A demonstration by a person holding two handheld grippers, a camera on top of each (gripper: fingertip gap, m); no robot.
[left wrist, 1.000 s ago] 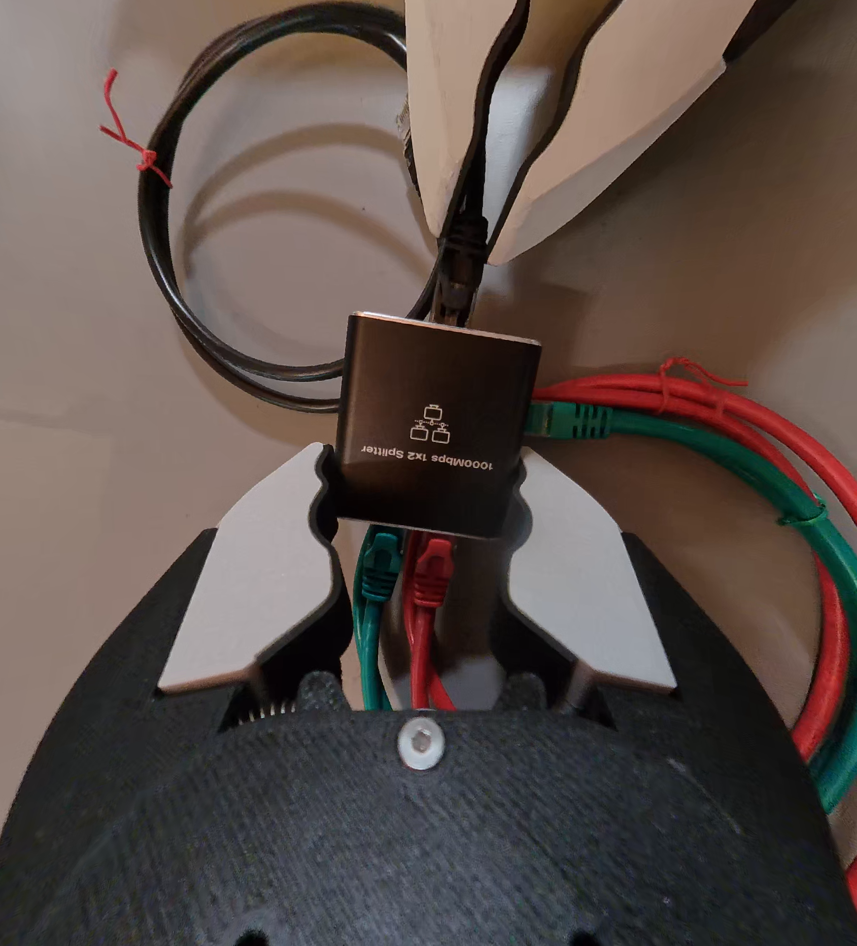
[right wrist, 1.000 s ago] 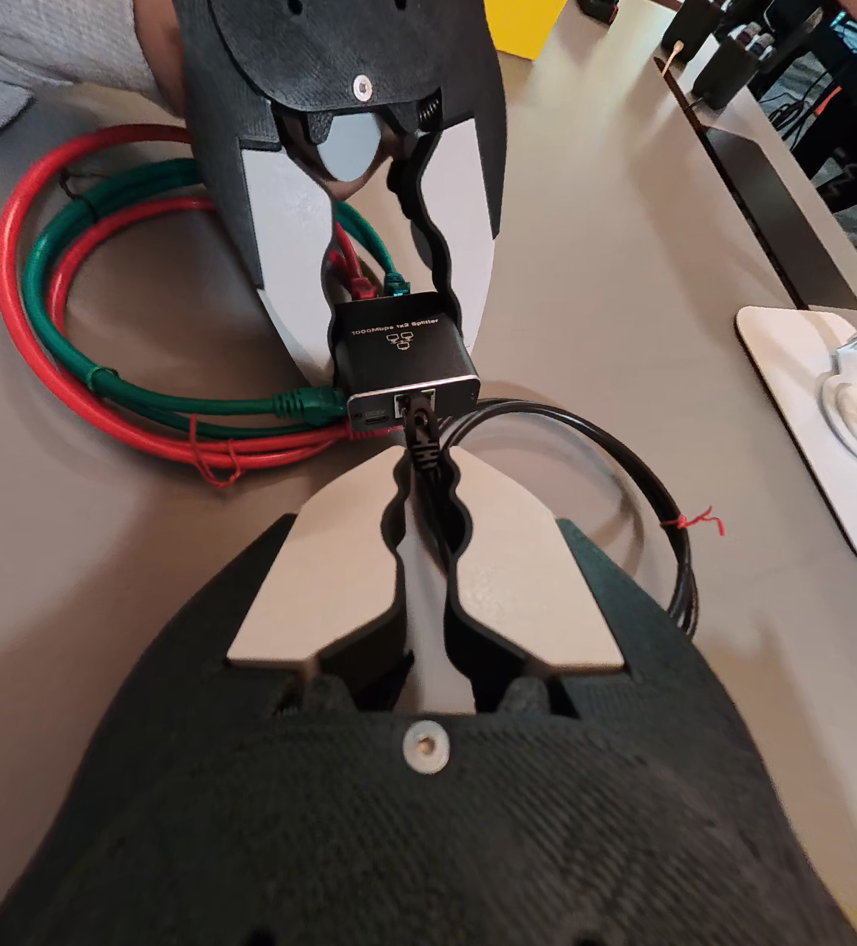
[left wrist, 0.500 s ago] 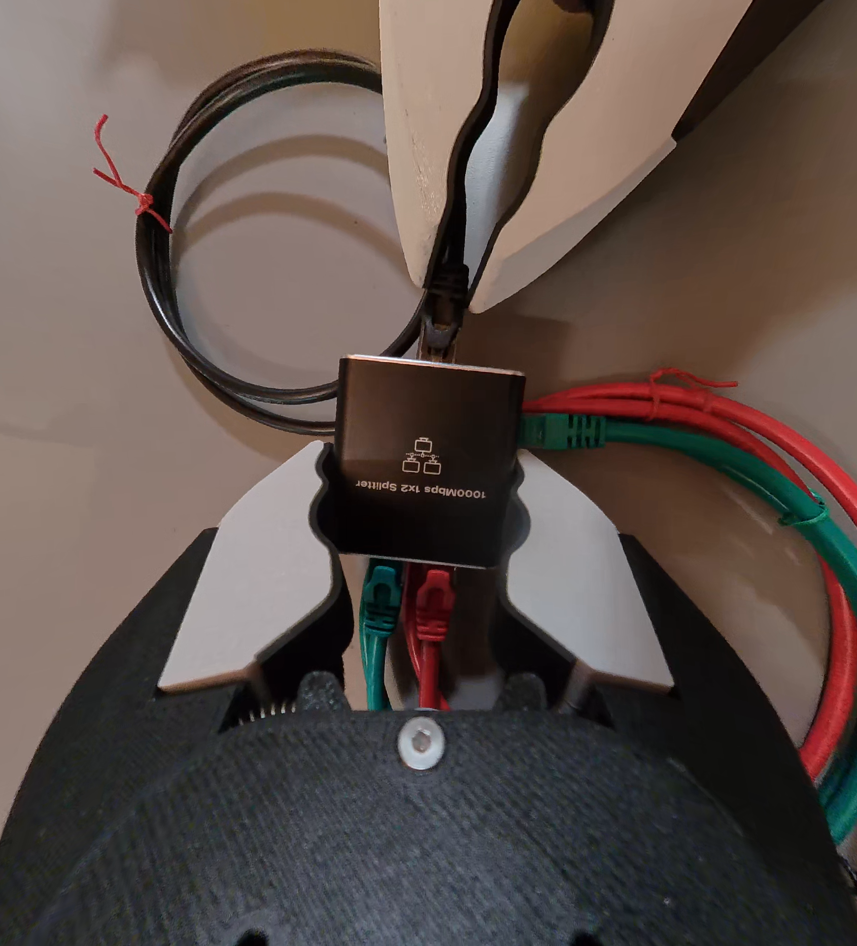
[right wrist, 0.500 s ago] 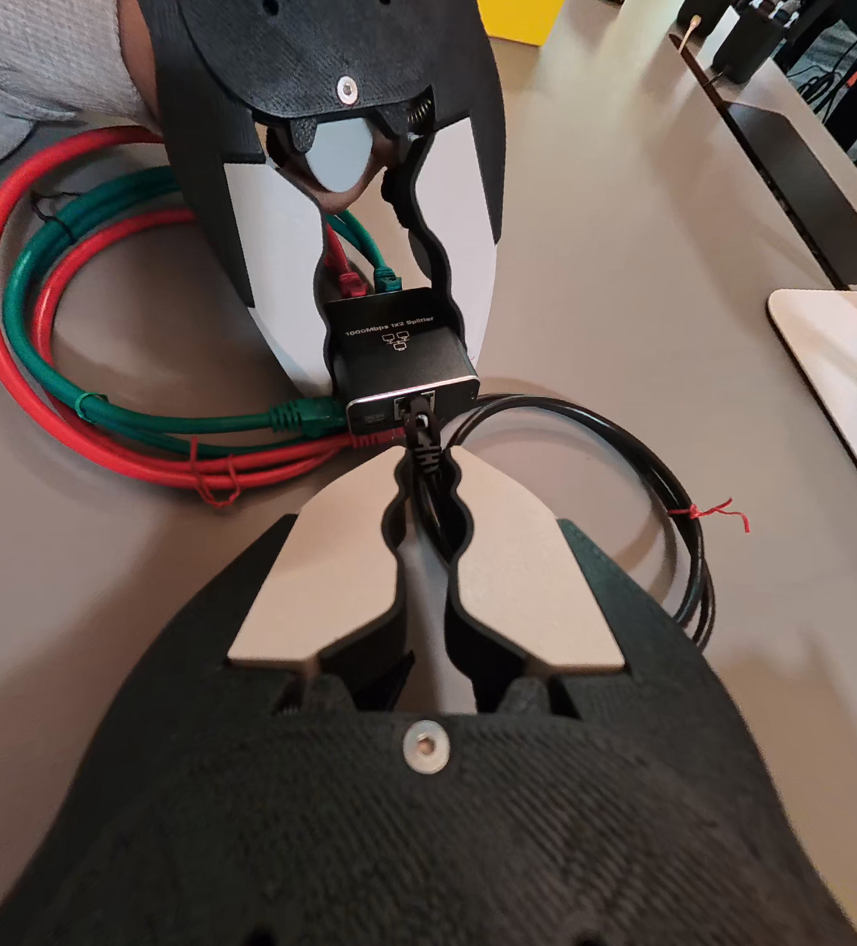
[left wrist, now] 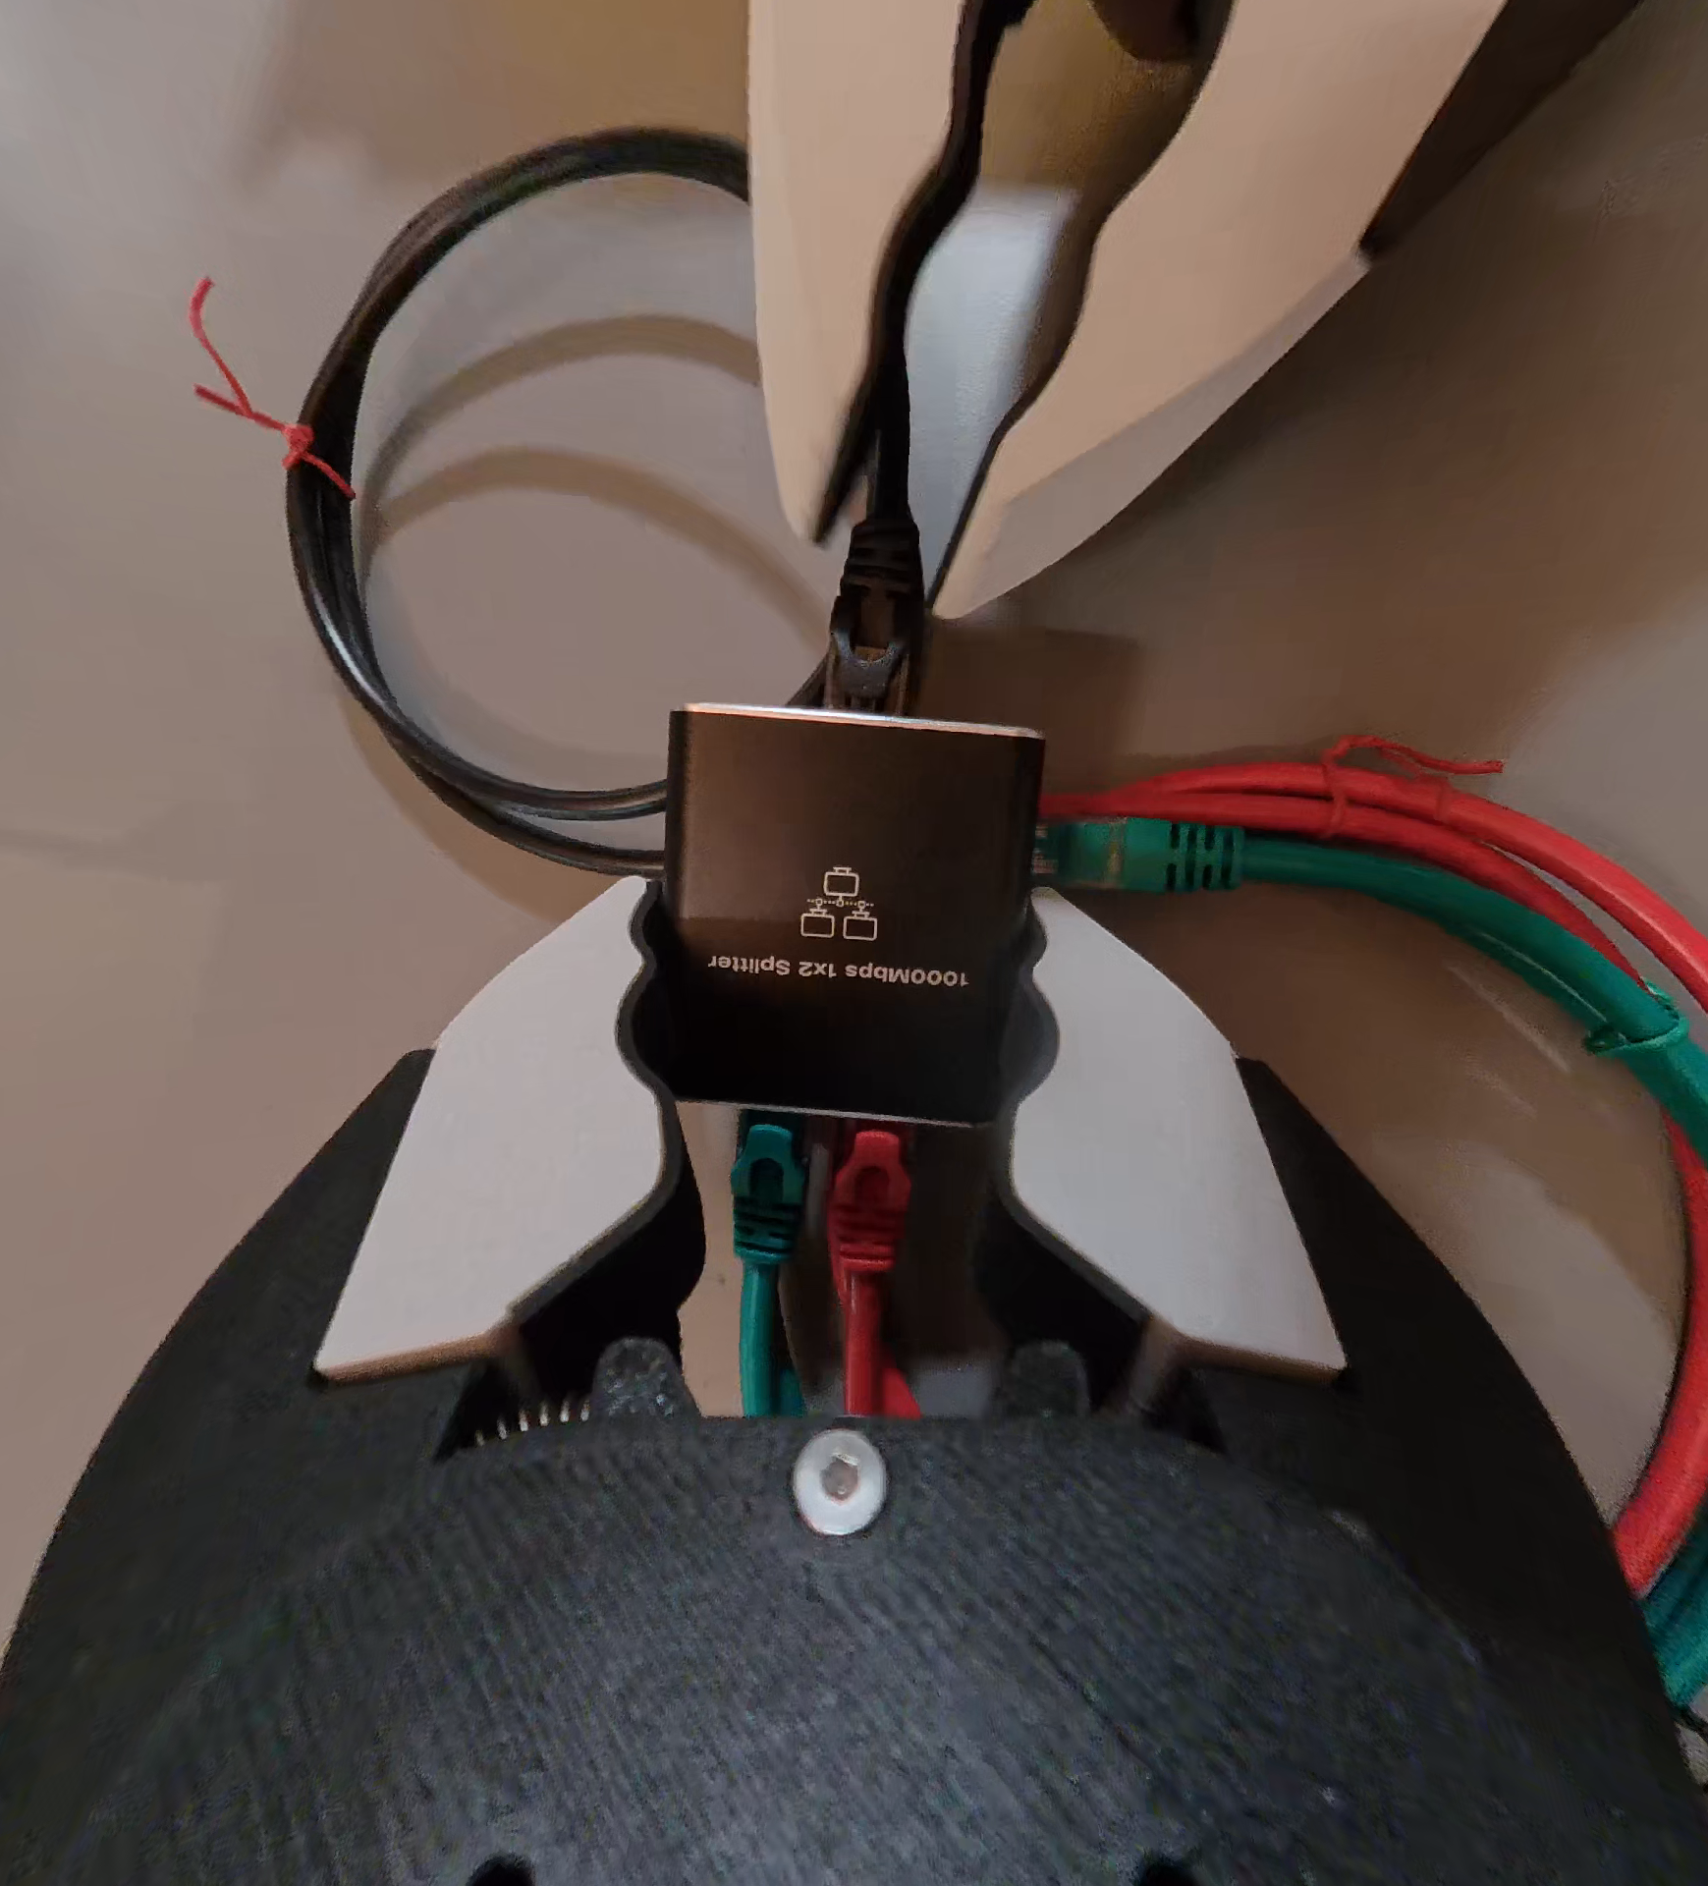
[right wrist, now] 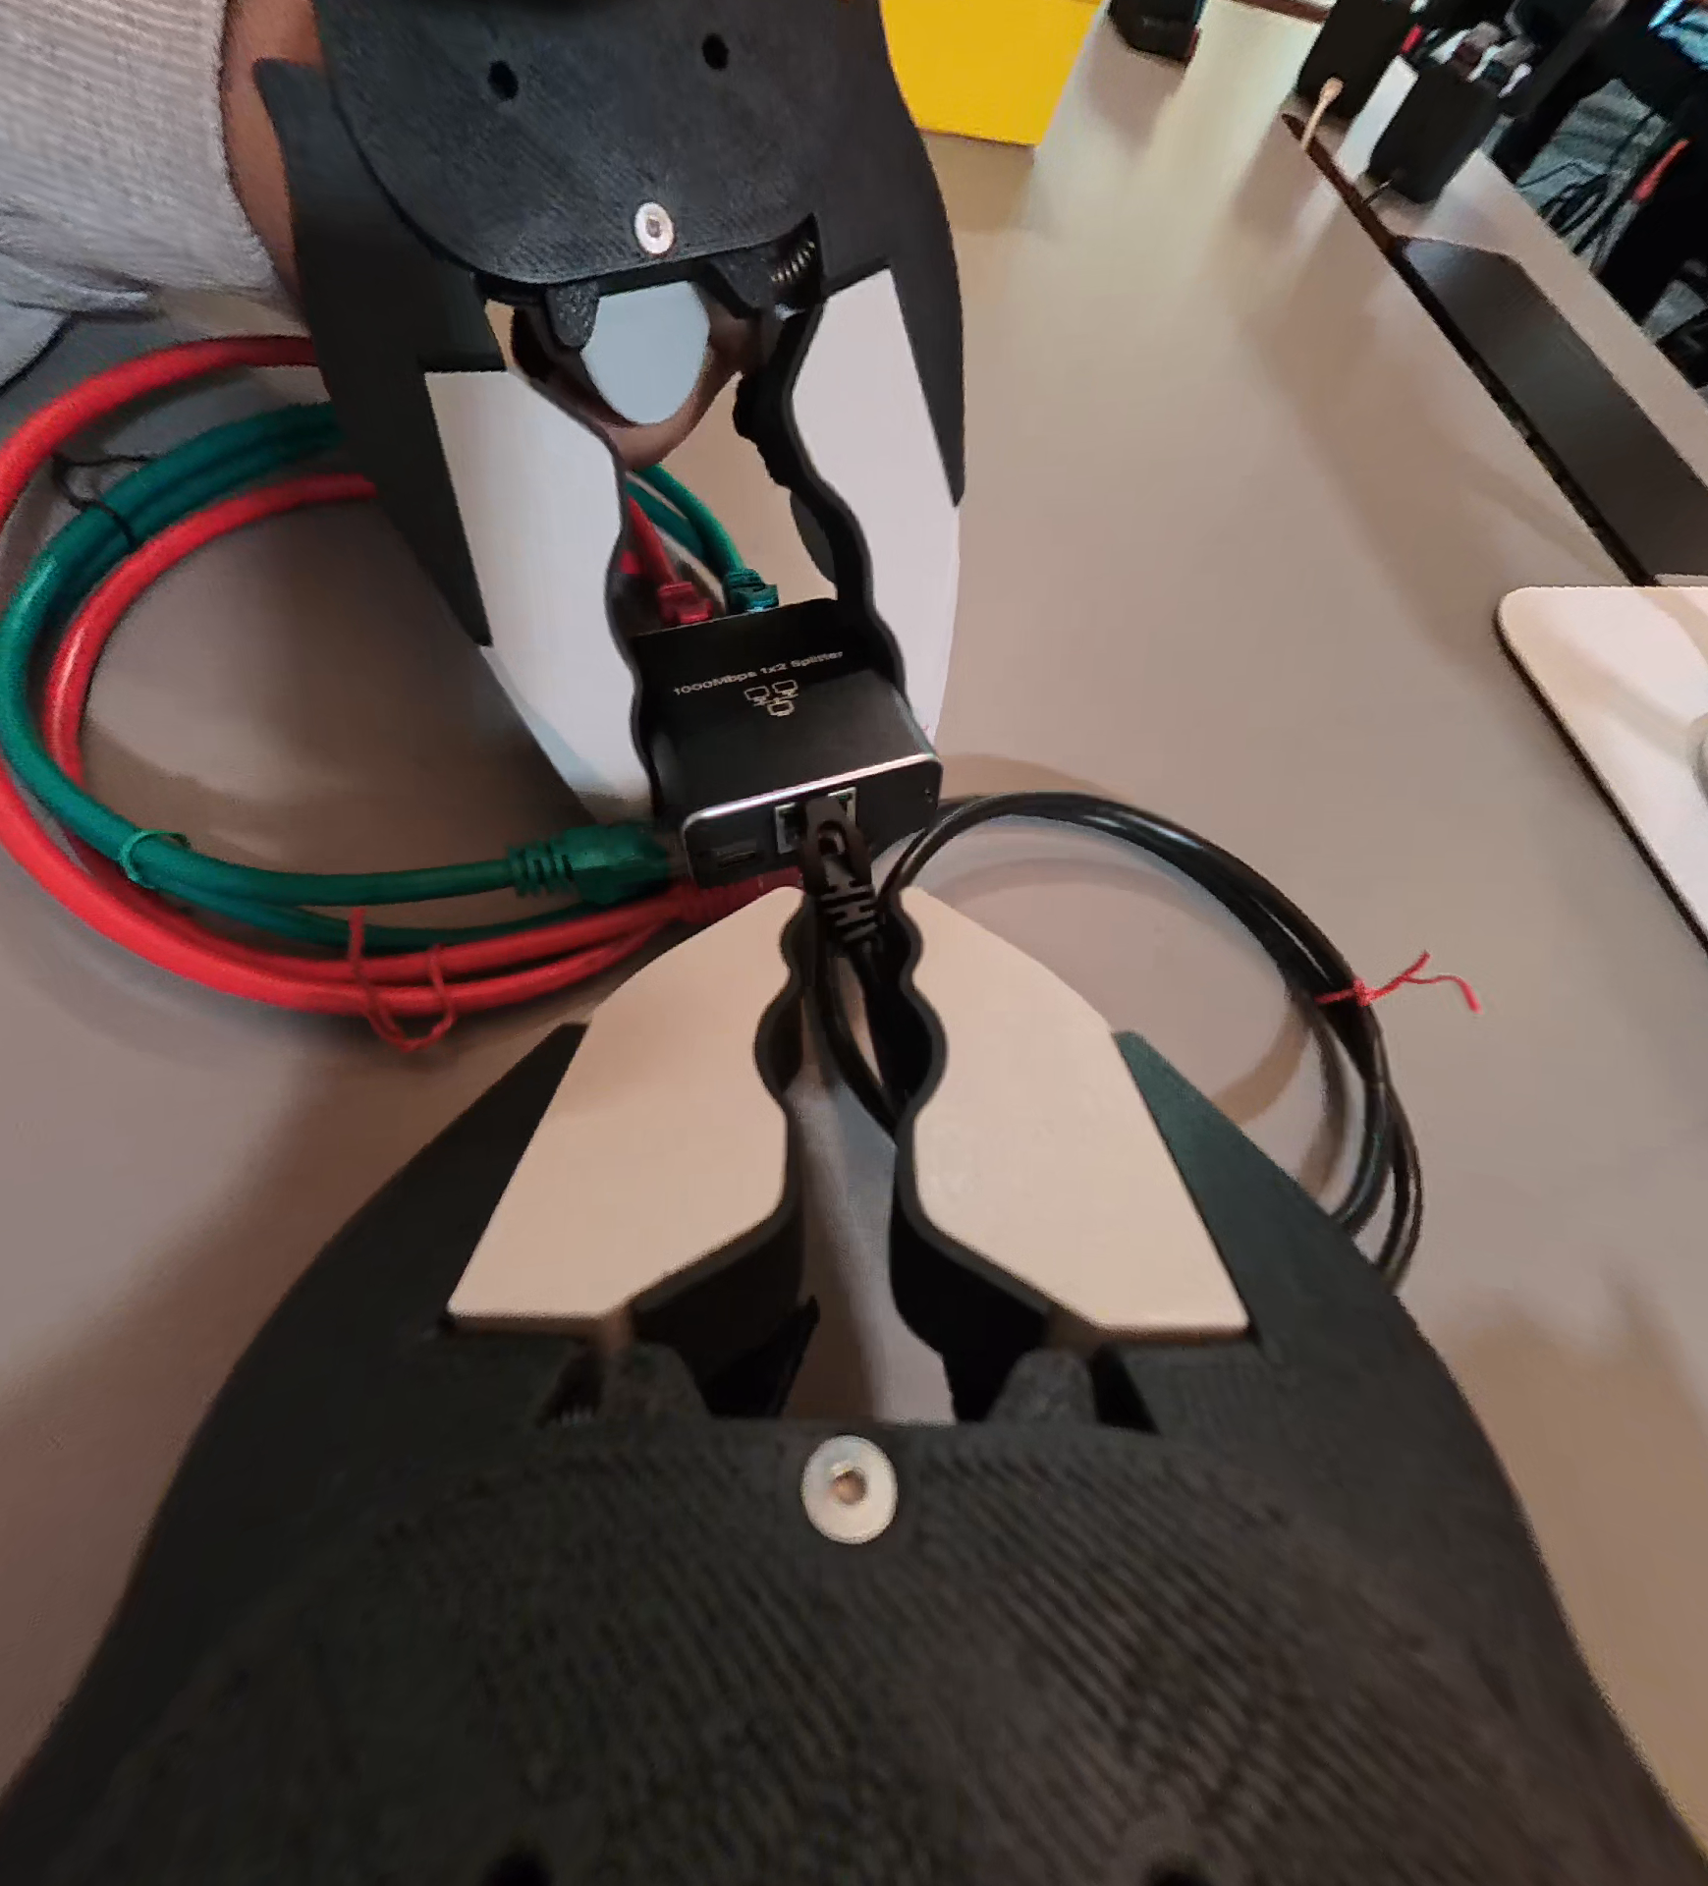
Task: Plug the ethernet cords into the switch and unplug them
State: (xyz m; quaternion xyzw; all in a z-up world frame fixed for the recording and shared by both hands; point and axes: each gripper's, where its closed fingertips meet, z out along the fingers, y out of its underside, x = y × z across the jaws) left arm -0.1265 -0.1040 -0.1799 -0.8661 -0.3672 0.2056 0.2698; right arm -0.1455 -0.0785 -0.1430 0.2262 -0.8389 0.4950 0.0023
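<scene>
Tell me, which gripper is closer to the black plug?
Right. The right gripper has the black cord between its fingers just behind the black plug. The left gripper clamps the switch on the far side from that plug.

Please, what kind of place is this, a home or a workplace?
Probably an office or lab workspace. A long grey-beige table runs far back, with a flat black panel set in it, dark desk gear at the far end, and a white stand base beside the cables.

A wide beige table runs back toward dark desks and a yellow panel
</scene>
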